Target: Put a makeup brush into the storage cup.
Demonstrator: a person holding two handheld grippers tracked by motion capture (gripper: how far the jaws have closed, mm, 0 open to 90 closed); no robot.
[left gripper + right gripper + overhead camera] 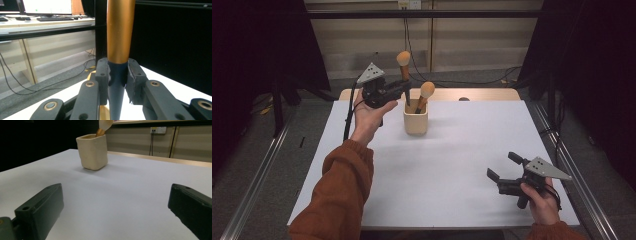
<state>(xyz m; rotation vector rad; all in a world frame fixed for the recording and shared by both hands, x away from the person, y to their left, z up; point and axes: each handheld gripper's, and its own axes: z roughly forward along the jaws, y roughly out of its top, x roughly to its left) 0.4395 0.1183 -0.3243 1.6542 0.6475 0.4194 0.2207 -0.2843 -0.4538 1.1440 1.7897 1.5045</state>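
Observation:
My left gripper (404, 86) is shut on a makeup brush (403, 60) and holds it upright, just behind and left of the top of a cream cup (416, 120). In the left gripper view the pads clamp the brush's dark handle below its gold ferrule (119, 30). A second brush (427, 91) leans inside the cup, bristles up. My right gripper (502, 165) stands open and holds nothing, low over the white table (462, 150) at the front right. In the right gripper view the jaws are spread wide (116, 200), and the cup (92, 152) stands ahead with the brush (103, 126) poking out of it.
A wooden strip (482, 94) runs along the table's far edge, with a small dark spot on it. Cables (452, 80) trail over the floor behind. Metal rails (259, 170) flank the table on both sides. Dark curtains hang left and right.

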